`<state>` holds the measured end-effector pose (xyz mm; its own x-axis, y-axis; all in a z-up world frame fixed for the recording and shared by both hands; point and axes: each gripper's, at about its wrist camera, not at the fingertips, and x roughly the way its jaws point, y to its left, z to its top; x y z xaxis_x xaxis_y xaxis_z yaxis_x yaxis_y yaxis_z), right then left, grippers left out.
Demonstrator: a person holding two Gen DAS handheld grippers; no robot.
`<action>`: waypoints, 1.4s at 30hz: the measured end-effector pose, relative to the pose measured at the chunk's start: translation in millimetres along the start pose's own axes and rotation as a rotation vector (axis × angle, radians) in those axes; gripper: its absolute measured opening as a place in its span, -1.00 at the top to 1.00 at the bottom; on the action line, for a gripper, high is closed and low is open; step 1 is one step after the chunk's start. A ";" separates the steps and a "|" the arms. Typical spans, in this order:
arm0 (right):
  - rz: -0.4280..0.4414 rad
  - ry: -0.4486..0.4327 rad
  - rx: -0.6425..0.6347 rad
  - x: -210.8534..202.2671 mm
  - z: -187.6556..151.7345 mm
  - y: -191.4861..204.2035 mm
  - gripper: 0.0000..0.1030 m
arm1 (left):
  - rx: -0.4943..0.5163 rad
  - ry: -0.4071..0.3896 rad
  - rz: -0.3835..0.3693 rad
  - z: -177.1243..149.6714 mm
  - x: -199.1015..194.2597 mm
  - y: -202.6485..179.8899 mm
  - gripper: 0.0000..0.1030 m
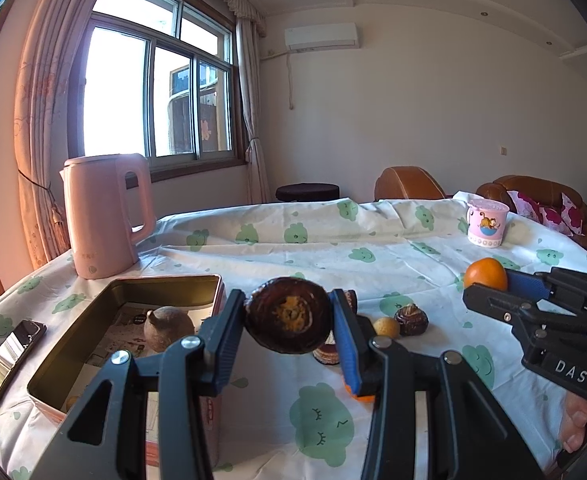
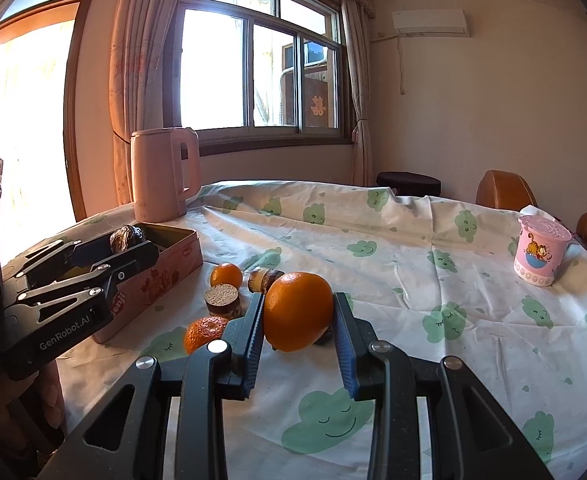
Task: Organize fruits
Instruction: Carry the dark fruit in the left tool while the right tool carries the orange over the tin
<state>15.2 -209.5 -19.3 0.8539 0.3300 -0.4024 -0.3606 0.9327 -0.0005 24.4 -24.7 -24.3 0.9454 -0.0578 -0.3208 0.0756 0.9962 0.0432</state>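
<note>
The left tool (image 1: 289, 320) is clamped on a dark brown, flattened fruit (image 1: 288, 314), held up in the air just right of the open tin (image 1: 165, 284), while the right tool (image 2: 298, 316) is squeezed shut on a big orange (image 2: 297, 311), lifted a little above the bench (image 2: 413, 272). The dark fruit is pinched only at its two edges, so a tilt of the wrist could let it spin or slip out — and from where it hangs it might land on the tin's rim or on the loose fruit below instead of inside. The orange is round and smooth-skinned; I judge that the narrow pads could let it roll forward out of the grip if the tool dips. The two tools are close together, so both heading for the tin at once risks a knock. One brownish fruit (image 1: 168, 328) already lies in the tin. Left on the bench are two small oranges (image 2: 226, 275), a cut brown piece with a pale face (image 2: 222, 300) and another dark one (image 2: 265, 279) — easy to nudge off. The bench wears a creased white cloth with green clouds, which could snag. A pink kettle (image 1: 105, 212) stands behind the tin, a phone (image 1: 11, 354) to its left, a pink cup (image 1: 486, 224) far right. Beyond are a sunny window (image 1: 153, 92), curtains and brown sofas.
</note>
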 end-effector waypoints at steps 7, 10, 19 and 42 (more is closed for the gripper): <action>-0.008 -0.033 -0.025 -10.9 9.6 5.6 0.33 | -0.001 -0.004 0.012 -0.1 -4.1 4.4 0.14; 0.006 -0.039 -0.036 -13.5 13.9 10.3 0.33 | -0.006 -0.005 0.018 0.9 -6.7 8.4 0.14; 0.073 -0.045 -0.061 -11.2 33.0 30.0 0.33 | -0.018 -0.016 0.059 5.5 -15.9 30.5 0.14; 0.260 0.009 -0.184 46.6 77.6 127.7 0.33 | -0.111 0.078 0.201 7.1 -6.5 141.8 0.14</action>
<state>38.0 -63.8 32.9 0.7212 0.5517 -0.4190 -0.6290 0.7749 -0.0623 31.3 116.5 -9.4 0.9101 0.1434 -0.3887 -0.1510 0.9885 0.0111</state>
